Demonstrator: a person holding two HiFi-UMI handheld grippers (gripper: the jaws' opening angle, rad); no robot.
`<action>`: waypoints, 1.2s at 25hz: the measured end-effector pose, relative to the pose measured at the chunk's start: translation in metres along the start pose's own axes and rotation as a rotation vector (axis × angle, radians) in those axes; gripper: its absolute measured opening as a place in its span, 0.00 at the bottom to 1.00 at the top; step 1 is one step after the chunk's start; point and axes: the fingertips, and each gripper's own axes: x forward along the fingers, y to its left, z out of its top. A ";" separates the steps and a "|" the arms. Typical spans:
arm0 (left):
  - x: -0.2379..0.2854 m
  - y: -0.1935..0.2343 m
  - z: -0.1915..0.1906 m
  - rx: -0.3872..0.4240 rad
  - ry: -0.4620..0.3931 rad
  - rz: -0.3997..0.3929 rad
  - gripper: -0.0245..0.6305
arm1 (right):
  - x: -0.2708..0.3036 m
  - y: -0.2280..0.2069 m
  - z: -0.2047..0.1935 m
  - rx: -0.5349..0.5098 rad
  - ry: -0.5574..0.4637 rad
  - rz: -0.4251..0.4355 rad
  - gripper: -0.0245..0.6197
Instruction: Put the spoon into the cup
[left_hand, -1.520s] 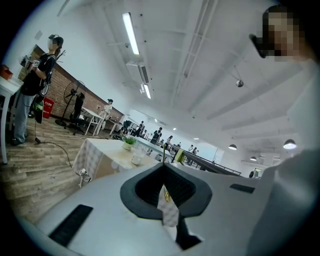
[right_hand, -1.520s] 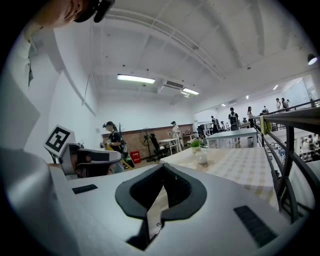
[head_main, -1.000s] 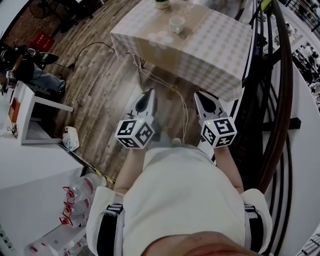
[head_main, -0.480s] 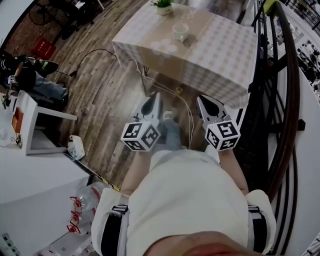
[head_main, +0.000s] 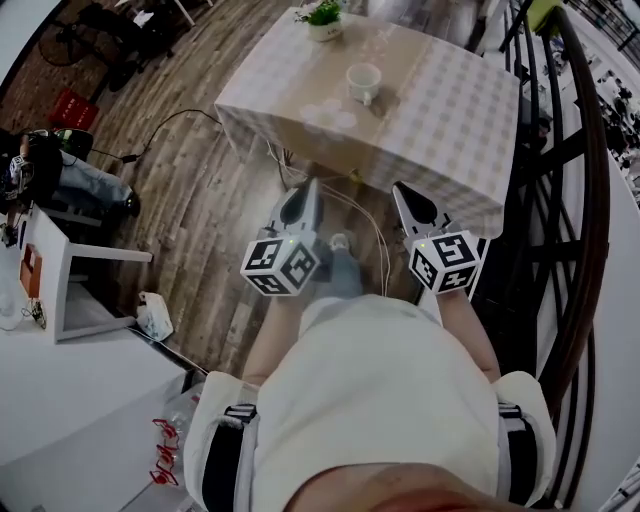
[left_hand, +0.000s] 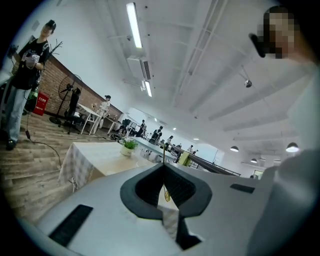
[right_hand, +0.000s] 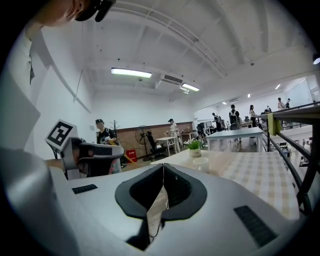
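The left gripper (head_main: 312, 186) and the right gripper (head_main: 401, 189) are both staying out of contact with everything, each with its jaws clenched fully together and nothing visible between them. They are pointing side by side at the near edge of the table (head_main: 455, 140), over the wooden floor (head_main: 200, 200). The white cup (head_main: 363, 82) is standing upright on the checked cloth toward the middle of the table, well apart from both grippers, and a potted plant (head_main: 323, 18) is sitting at the far left corner. The spoon is not showing clearly in any view.
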 end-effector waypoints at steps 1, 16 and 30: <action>0.008 0.006 0.006 -0.001 0.002 -0.004 0.04 | 0.009 -0.001 0.006 -0.002 -0.001 -0.004 0.04; 0.090 0.091 0.032 0.007 0.069 -0.124 0.04 | 0.109 -0.013 0.008 0.008 -0.015 -0.135 0.04; 0.173 0.127 0.044 0.017 0.141 -0.222 0.04 | 0.162 -0.047 0.007 0.042 -0.008 -0.266 0.04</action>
